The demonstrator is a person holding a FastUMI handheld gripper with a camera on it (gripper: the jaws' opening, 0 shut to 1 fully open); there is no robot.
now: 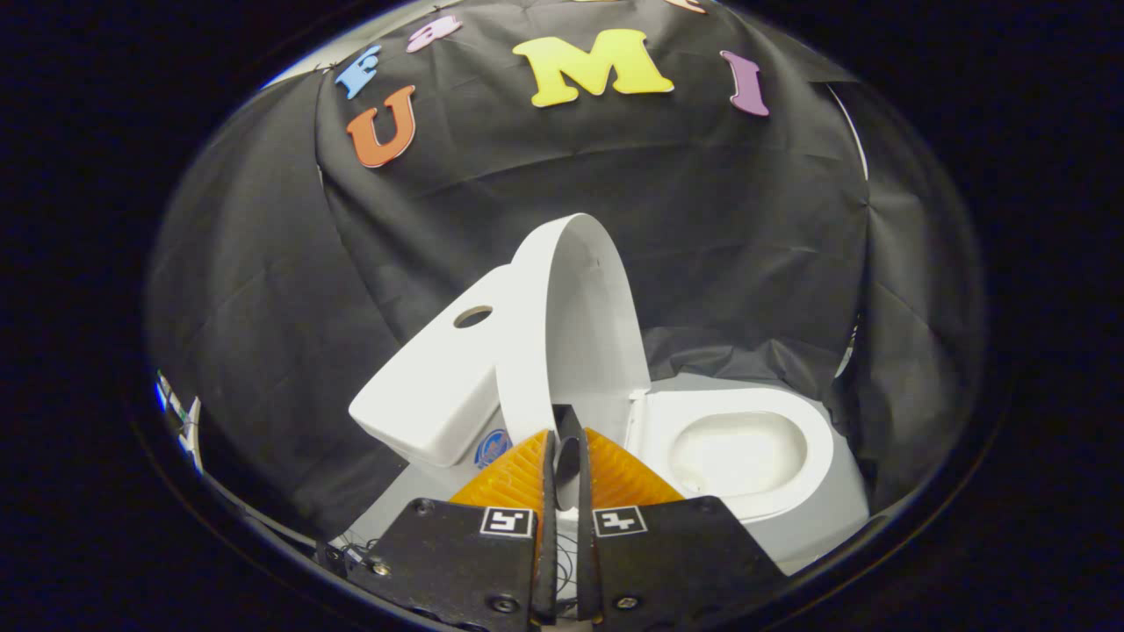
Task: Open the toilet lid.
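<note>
A white toilet stands just beyond my fingers and looks tilted in the gripper view. Its lid is raised upright and leans back against the tank. The inside of the lid faces the bowl. The open seat and bowl lie to the right of the lid. My gripper is shut, with only a thin slit between the fingers and nothing held in it. The fingertips point at the lower rim of the lid, near its hinge end. I cannot tell whether they touch it.
A round hole shows on top of the tank. Black cloth hangs close behind and around the toilet and bunches up behind the bowl. A light floor runs under the toilet.
</note>
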